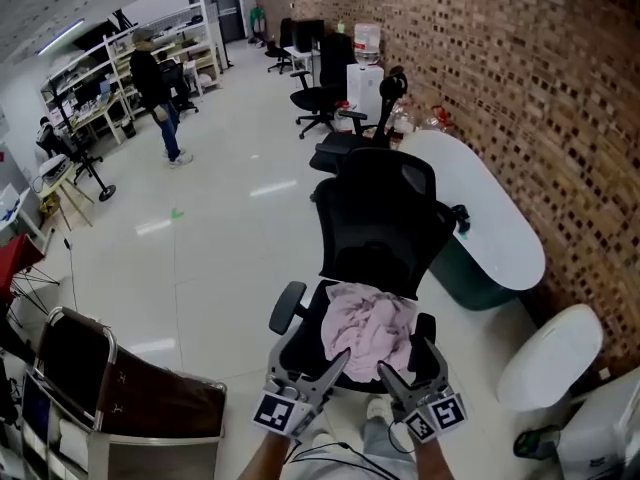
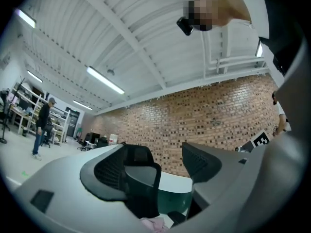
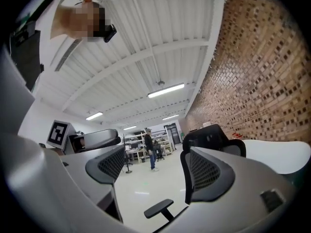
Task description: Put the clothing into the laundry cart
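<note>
Left gripper (image 1: 318, 373) and right gripper (image 1: 410, 368) hovering nearest, jaws standing apart, grasping nothing, pink clothing (image 1: 368, 328) lying on chair (image 1: 385, 218) seat just beyond, cart (image 1: 110, 393) standing near left

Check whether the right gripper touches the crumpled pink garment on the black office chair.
Apart. In the right gripper view the right gripper stands open with only floor and a chair armrest between its jaws; no crumpled pink garment reaches them.
</note>
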Demonstrator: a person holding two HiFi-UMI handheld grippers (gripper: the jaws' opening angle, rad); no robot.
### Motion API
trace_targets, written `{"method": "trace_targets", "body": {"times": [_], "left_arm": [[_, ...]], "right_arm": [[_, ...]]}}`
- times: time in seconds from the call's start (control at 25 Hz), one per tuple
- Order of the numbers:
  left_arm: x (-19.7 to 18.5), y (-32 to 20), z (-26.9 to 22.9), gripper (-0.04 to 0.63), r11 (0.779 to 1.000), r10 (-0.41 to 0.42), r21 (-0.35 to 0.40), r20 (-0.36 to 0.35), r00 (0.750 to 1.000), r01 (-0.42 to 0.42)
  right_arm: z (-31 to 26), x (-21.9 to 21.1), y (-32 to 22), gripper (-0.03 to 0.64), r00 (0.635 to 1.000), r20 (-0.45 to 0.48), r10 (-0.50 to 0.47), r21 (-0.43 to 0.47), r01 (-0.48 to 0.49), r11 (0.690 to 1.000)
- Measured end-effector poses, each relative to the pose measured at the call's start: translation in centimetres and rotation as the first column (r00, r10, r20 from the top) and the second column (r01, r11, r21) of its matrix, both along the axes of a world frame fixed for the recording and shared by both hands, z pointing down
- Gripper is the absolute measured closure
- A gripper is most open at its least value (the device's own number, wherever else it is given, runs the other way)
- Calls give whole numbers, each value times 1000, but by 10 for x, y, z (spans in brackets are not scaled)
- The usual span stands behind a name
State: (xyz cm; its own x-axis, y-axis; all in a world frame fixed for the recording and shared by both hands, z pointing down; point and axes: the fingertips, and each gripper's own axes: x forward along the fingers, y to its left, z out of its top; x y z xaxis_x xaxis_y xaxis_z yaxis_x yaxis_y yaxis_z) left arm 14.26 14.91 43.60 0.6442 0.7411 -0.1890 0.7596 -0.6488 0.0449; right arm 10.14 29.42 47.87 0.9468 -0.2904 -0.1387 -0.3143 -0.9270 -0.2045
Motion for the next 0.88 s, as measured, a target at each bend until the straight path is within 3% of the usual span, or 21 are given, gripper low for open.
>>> {"method": "trace_targets", "body": {"times": [0.2, 0.4, 0.6, 0.88], "left_arm": [[43, 71, -23, 235, 1000, -7, 25, -24, 1000, 8], [81, 115, -10, 235, 995, -71, 66, -19, 997, 72], [111, 130, 44, 235, 989, -122, 97, 63, 991, 116], [140, 135, 94, 235, 985, -54, 171, 157, 986, 27]], "right_arm": [[-20, 51, 65, 183, 997, -67, -33, 23, 35, 999], [5, 87, 125, 183, 1000, -19, -11, 51, 12, 999], [43, 118, 152, 183, 999, 46, -27, 17, 26, 1000], [95, 157, 138, 183, 985, 165, -48, 2, 48, 999]]}}
